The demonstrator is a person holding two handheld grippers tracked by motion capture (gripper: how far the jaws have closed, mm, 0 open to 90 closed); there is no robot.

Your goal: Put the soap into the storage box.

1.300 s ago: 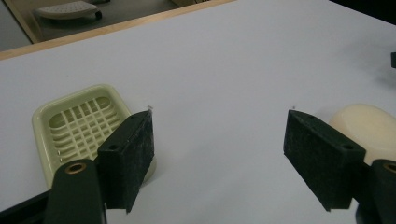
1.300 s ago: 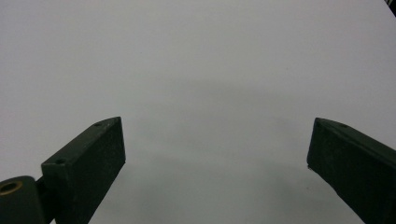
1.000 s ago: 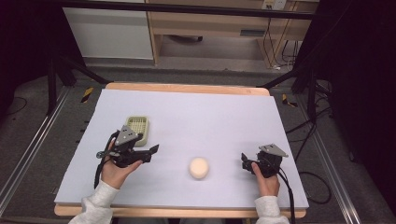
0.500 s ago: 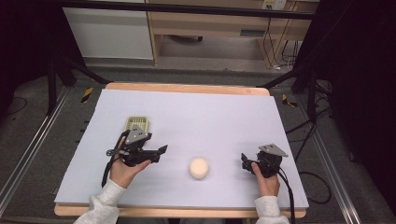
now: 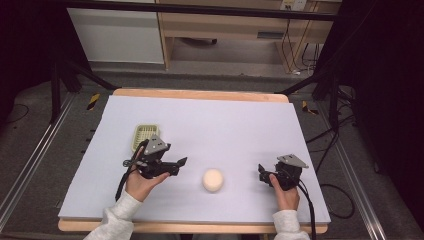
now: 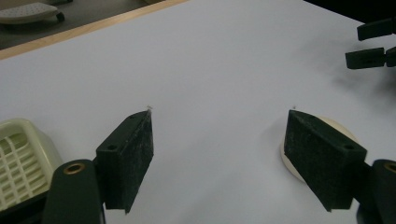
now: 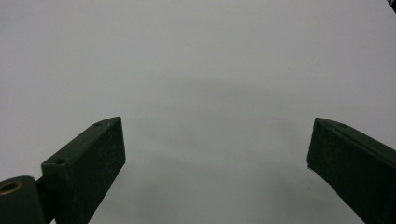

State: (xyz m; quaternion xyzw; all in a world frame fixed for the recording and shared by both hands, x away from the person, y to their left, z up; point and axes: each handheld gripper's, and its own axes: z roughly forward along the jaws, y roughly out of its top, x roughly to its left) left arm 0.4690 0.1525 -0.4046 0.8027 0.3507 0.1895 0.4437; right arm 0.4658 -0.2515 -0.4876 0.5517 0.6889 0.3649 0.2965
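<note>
Left gripper [image 5: 176, 164] jaws wide apart, empty; round cream puck [image 5: 213, 179] just beyond right jaw, ribbed pale basket [image 5: 145, 136] behind. Right gripper [image 5: 262, 171] jaws wide, empty, over smooth white bench [image 5: 225, 125].

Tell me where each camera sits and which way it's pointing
High view: above the person's side, facing forward and down on the table; both hands, left gripper, right gripper.
Left gripper view: rides that gripper, looking between its open jaws.
Right gripper view: along open jaws at bare table.
Shared: high and left gripper views show the round cream object and basket.

A white sheet [image 5: 220, 125] is covering the desk [image 5: 200, 94]; cables [image 5: 327, 145] are trailing across the floor [image 5: 30, 150].
</note>
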